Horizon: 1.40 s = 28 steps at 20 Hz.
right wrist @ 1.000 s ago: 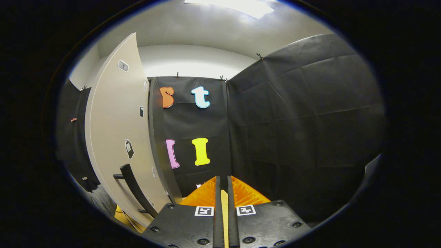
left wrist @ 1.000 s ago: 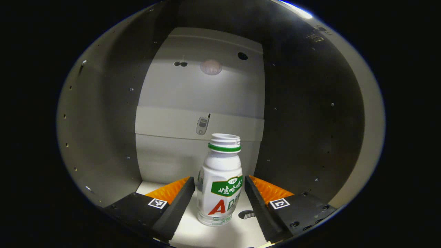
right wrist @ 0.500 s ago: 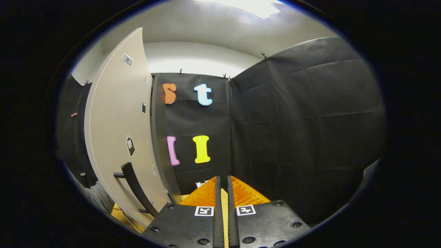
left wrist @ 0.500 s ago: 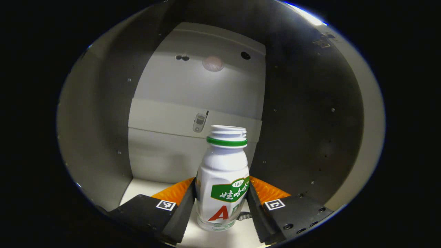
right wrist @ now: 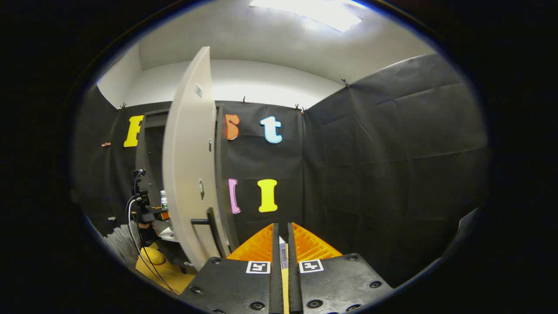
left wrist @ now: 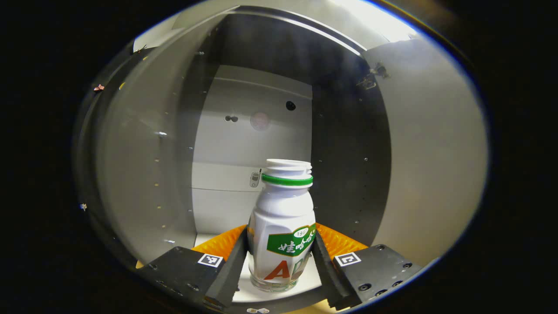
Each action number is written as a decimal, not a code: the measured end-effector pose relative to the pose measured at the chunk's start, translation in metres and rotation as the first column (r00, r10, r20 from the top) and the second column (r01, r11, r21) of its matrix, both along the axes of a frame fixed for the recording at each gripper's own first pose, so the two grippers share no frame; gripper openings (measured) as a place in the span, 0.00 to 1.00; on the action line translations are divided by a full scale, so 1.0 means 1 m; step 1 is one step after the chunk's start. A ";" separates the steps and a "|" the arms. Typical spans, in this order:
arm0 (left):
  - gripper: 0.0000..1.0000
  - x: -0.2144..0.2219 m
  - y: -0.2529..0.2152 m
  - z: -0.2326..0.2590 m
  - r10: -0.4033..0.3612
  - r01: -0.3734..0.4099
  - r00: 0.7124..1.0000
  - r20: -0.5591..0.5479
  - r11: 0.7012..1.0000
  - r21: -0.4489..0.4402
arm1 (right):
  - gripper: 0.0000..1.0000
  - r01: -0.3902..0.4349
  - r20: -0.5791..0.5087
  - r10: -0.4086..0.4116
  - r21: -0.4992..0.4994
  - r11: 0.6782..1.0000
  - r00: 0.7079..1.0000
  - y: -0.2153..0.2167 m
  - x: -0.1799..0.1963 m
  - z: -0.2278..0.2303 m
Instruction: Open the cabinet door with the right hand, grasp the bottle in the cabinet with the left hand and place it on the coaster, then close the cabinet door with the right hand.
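Bottle [left wrist: 281, 226] stands upright at the near edge of the cabinet [left wrist: 253, 131], clamped by the level left tool [left wrist: 279, 261]. Right tool [right wrist: 282, 261], nearly closed and empty, points beside the open door [right wrist: 189, 174].

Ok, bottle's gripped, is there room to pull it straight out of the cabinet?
Likely yes. The left hand-held gripper holds the bottle near the front of the cabinet floor. Bare space lies on both sides, between the left wall and the dark right wall. The door stands open, edge-on.

1 bottle [left wrist: 281, 226], 1 cabinet [left wrist: 144, 152] w/ 1 door [right wrist: 189, 174], 2 tools [left wrist: 278, 261] [right wrist: 282, 244].
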<state>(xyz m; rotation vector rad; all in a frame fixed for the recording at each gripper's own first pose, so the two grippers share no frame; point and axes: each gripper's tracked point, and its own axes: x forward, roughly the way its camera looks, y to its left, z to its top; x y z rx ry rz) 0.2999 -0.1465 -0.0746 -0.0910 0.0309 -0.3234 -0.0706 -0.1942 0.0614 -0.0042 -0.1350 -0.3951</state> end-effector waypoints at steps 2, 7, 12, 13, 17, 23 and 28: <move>0.78 -0.031 0.015 0.003 0.005 -0.006 1.000 0.012 1.000 0.015 | 0.09 -0.036 0.008 0.036 -0.015 0.999 0.999 0.024 -0.008 0.006; 0.78 -0.116 0.059 -0.012 0.005 -0.006 1.000 0.013 0.998 0.063 | 0.09 -0.150 0.007 0.151 -0.042 0.988 0.989 0.094 -0.012 0.007; 0.78 -0.187 0.099 -0.035 0.007 -0.007 1.000 0.011 0.998 0.070 | 0.09 -0.280 -0.030 0.279 -0.032 0.960 0.960 0.167 0.012 -0.009; 0.78 -0.199 0.106 -0.043 0.006 -0.006 1.000 0.004 0.997 0.078 | 0.10 -0.298 -0.036 0.297 -0.030 0.954 0.954 0.179 0.018 -0.014; 0.78 -0.241 0.122 -0.080 0.000 0.001 1.000 -0.013 0.994 0.107 | 0.27 -0.374 -0.064 0.372 -0.032 0.927 0.926 0.226 0.051 -0.037; 0.78 -0.280 0.122 -0.155 -0.019 0.021 0.999 -0.038 0.998 0.059 | 0.64 -0.467 -0.114 0.462 -0.024 0.884 0.880 0.284 0.113 -0.100; 0.78 -0.301 0.115 -0.236 -0.006 0.010 0.996 -0.085 0.999 0.053 | 0.98 -0.481 -0.142 0.479 0.017 0.876 0.866 0.300 0.153 -0.161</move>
